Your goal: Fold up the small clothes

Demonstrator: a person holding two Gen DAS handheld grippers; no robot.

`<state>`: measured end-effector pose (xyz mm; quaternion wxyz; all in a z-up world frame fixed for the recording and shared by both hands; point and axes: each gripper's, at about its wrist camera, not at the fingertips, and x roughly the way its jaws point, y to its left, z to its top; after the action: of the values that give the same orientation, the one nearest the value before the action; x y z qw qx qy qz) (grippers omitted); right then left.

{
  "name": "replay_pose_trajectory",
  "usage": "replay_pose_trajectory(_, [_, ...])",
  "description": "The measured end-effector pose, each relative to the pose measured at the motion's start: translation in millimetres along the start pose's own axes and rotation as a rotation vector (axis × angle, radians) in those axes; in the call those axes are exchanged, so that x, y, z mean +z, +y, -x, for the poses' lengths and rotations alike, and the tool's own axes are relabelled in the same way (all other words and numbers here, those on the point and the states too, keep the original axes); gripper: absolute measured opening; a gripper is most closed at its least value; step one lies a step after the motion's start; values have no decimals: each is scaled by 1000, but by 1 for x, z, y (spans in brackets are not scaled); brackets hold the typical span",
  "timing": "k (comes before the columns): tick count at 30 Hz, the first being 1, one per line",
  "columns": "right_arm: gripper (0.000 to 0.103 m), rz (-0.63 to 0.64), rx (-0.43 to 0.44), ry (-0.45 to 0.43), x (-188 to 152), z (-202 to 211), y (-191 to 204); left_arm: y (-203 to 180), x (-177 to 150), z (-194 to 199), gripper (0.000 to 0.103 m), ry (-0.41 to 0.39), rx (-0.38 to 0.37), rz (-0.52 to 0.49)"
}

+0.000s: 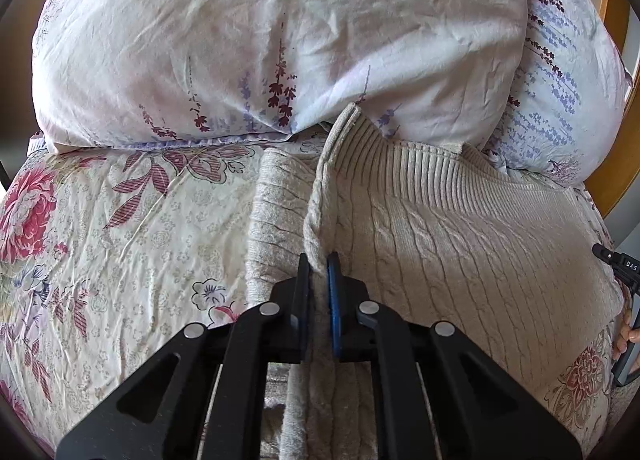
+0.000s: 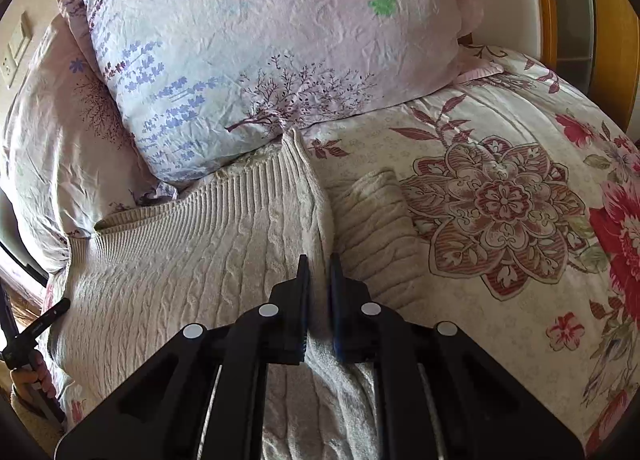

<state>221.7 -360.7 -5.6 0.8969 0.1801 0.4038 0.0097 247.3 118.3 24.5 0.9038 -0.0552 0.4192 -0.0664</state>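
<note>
One cable-knit sweater (image 1: 460,236) lies on the floral bed (image 1: 132,228), below two pillows (image 1: 260,40). Left tool (image 1: 319,266) pinches its left edge, right tool (image 2: 319,266) its right edge. "DAS" shows on the far handle (image 1: 624,266).

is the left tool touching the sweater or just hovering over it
Touching. In the left wrist view, the left tool is closed on a raised fold at the edge of the beige knit sweater, with fabric pinched between its fingers.
</note>
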Motion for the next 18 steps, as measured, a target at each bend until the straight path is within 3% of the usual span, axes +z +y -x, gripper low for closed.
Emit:
replay_pose_trajectory(3, [10, 28, -42, -2, 1, 0, 6, 2, -2, 2, 22, -9, 25, -1])
replay_pose_trajectory(5, [11, 45, -70, -17, 2, 5, 12, 4, -3, 6, 44, -20, 36, 2])
replay_pose_trajectory(6, [17, 58, -88, -29, 2, 9, 16, 5, -3, 9, 52, -26, 35, 6])
replay_pose_trajectory(7, [28, 74, -108, -46, 2, 14, 21, 6, -3, 13, 70, -36, 51, 12])
replay_pose_trajectory(8, [40, 91, -126, -68, 2, 20, 27, 8, -3, 17, 79, -51, 70, 16])
replay_pose_trajectory(10, [92, 119, -147, -125, 2, 34, 42, 11, -2, 23, 81, -69, 83, 14])
replay_pose_trajectory(11, [99, 144, -154, -152, 2, 41, 52, 13, -2, 24, 84, -69, 87, 15])
replay_pose_trajectory(14, [102, 259, -168, -173, -1, 47, 92, 14, 0, 23, 89, -57, 104, 13])
replay_pose_trajectory(18, [102, 412, -225, -125, -13, 28, 147, 6, 0, 15, 93, -21, 176, -28])
